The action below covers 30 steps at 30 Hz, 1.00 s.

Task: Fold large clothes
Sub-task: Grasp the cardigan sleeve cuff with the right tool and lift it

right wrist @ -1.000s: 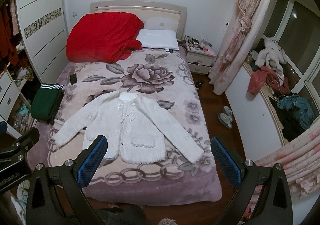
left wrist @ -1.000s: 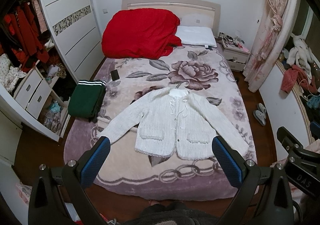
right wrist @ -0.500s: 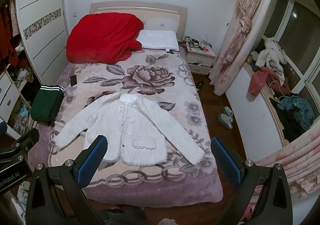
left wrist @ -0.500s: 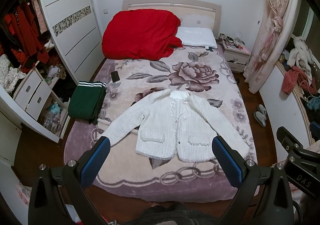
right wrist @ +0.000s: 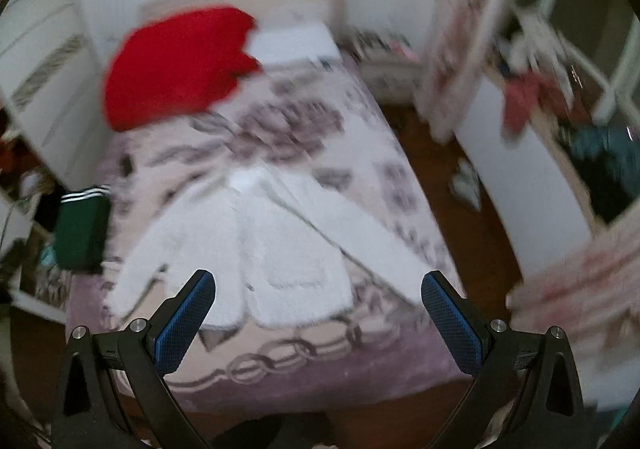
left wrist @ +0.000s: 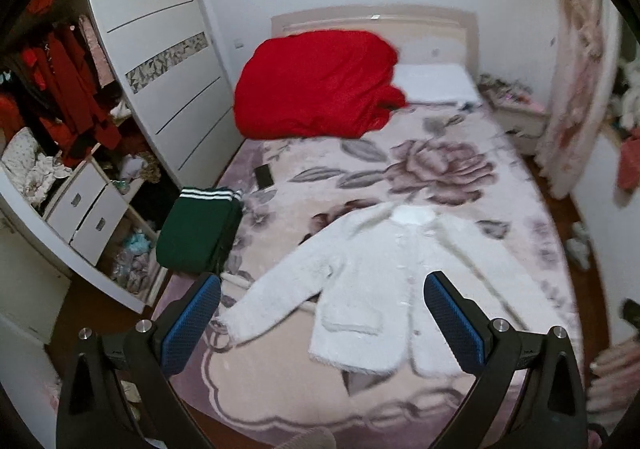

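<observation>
A white fuzzy jacket (left wrist: 384, 281) lies flat, front up, sleeves spread, on the near half of the bed (left wrist: 400, 177). It also shows blurred in the right wrist view (right wrist: 272, 249). My left gripper (left wrist: 320, 321) is open and empty, above the near end of the bed over the jacket's left sleeve and hem. My right gripper (right wrist: 318, 323) is open and empty, above the jacket's hem near the foot of the bed. Neither touches the cloth.
A folded green garment with white stripes (left wrist: 200, 233) lies at the bed's left edge. A red duvet (left wrist: 320, 85) and a white pillow (left wrist: 436, 83) sit at the head. A black phone (left wrist: 264, 175), open wardrobe (left wrist: 60, 121), nightstand (left wrist: 516, 109), curtain (left wrist: 576, 81).
Both grippers have moved forward and lower toward the bed, so the jacket looks larger. The right wrist view is now motion blurred. The jacket has not moved.
</observation>
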### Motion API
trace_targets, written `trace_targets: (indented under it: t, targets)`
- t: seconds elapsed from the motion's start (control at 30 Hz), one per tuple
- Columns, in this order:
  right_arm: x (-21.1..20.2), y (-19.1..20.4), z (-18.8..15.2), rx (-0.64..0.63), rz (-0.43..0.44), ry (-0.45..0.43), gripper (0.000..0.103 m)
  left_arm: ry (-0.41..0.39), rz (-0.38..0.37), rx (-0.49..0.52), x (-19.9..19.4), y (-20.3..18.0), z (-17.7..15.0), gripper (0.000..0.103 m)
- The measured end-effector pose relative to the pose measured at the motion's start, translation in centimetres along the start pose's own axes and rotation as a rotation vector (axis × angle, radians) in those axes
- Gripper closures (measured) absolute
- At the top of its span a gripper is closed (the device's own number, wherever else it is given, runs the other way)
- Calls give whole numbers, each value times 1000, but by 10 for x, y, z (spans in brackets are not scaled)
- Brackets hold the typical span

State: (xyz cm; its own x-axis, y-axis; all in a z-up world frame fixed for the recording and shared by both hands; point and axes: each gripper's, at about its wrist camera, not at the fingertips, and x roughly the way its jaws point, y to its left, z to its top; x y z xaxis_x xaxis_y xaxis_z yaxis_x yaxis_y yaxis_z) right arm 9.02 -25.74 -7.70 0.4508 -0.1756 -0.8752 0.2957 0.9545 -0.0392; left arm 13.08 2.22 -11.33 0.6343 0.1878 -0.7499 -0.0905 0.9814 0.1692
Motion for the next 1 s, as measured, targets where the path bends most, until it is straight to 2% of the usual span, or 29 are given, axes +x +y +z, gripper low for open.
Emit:
trace_targets:
  t: [0.07, 0.1, 0.13, 0.2, 0.27, 0.33, 0.43, 0.5, 0.57, 0.63, 0.8, 0.83, 0.87, 0.9, 0.93, 1.0]
  targets:
    - [54, -28, -3, 98, -2, 61, 11, 74, 24, 18, 52, -18, -11, 0]
    - [80, -43, -7, 149, 1, 90, 41, 96, 29, 13, 70, -26, -19, 0]
    - [115, -62, -9, 207, -1, 141, 56, 131, 36, 8, 96, -37, -27, 0]
    - [173, -104, -29, 303, 5, 212, 56, 169, 57, -3, 128, -53, -44, 0]
    - [238, -146, -49, 436, 50, 277, 52, 243, 99, 4, 174, -78, -68, 0]
    - [307, -187, -79, 589, 94, 344, 36, 315, 122, 8, 213, -99, -92, 0]
    - [408, -247, -138, 826, 155, 449, 33, 424, 134, 18, 266, -130, -128, 0]
    - [465, -275, -175, 971, 189, 490, 32, 462, 134, 35, 286, -144, -145, 0]
    - [511, -303, -209, 1121, 198, 478, 32, 490, 145, 69, 306, -165, -162, 0]
    - [542, -328, -235, 1242, 213, 410, 32, 506, 137, 91, 321, -182, -171, 0]
    - [585, -353, -261, 1414, 322, 230, 32, 486, 79, 134, 350, -226, -170, 0]
    - [586, -351, -259, 1424, 323, 204, 39, 476, 72, 156, 354, -237, -169, 0]
    - [588, -350, -257, 1424, 315, 164, 55, 467, 69, 173, 358, -246, -167, 0]
    - [590, -351, -253, 1414, 302, 151, 76, 462, 67, 183, 361, -251, -165, 0]
    - [591, -350, -247, 1385, 285, 149, 82, 460, 62, 189, 364, -257, -163, 0]
    - [577, -352, -229, 1333, 282, 83, 88, 455, 46, 180, 365, -264, -155, 0]
